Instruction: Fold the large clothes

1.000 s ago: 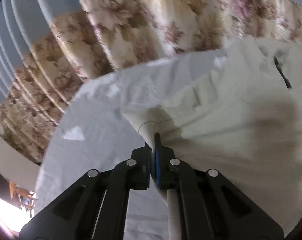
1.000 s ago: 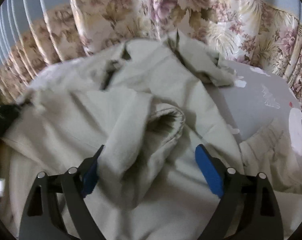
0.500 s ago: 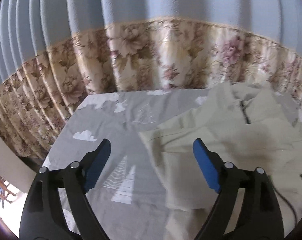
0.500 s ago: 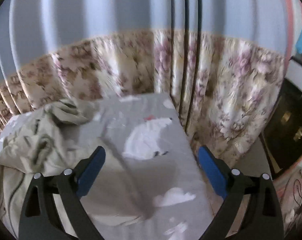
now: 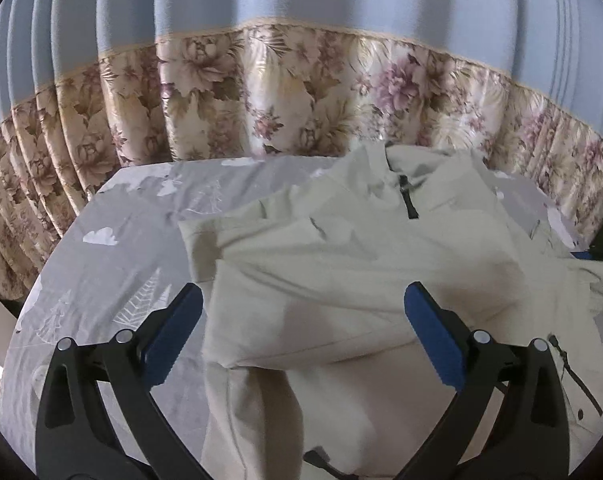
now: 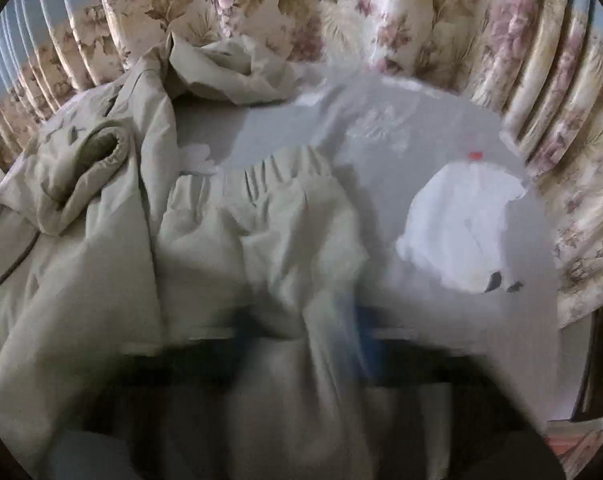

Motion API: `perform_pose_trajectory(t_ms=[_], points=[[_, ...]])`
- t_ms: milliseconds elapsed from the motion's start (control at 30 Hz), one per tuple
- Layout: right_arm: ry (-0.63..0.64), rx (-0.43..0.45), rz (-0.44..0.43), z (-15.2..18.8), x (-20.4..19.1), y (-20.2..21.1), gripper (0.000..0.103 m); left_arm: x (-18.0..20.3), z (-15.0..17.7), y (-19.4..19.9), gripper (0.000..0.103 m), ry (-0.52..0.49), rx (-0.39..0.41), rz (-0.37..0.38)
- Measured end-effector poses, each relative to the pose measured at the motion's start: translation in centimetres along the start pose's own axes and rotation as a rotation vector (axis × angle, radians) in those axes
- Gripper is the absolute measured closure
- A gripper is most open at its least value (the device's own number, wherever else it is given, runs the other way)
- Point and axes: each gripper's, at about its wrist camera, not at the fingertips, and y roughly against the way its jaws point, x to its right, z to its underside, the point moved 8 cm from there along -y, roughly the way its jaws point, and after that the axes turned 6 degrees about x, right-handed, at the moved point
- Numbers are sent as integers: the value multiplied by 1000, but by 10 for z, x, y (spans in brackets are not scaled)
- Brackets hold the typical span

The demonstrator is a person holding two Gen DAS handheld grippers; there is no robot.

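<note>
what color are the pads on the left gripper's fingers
Blue pads, clearest in the left wrist view.

Both wrist views look steeply down, close over the jacket (image 5: 341, 264); shared: jacket, bed (image 5: 113, 276), curtain (image 5: 261, 96).

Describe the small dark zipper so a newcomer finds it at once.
Start at the grey printed bedsheet before the floral curtain. On it lies a pale beige jacket. The zipper is the short dark vertical line below its collar.
</note>
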Motion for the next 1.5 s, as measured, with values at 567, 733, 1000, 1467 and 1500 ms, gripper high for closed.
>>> perform_pose_trajectory(t_ms=[567, 733, 1000, 1467, 1500], points=[[-451, 474, 415, 14, 171, 159, 93, -16, -10, 0, 3, 41, 27, -52], [-531, 551, 270, 36, 158, 157, 93, -16, 1, -3, 3, 33, 5, -37], [-447, 613, 166, -44, 97, 161, 93, -23, -11, 0, 3, 57, 17, -44], [-69, 427, -506, -95, -192, 88, 19, -53, -24, -1, 3, 131, -15, -38], [-94, 428, -475, -91, -178, 87, 18, -48, -22, -5, 3, 128, -26, -25]])
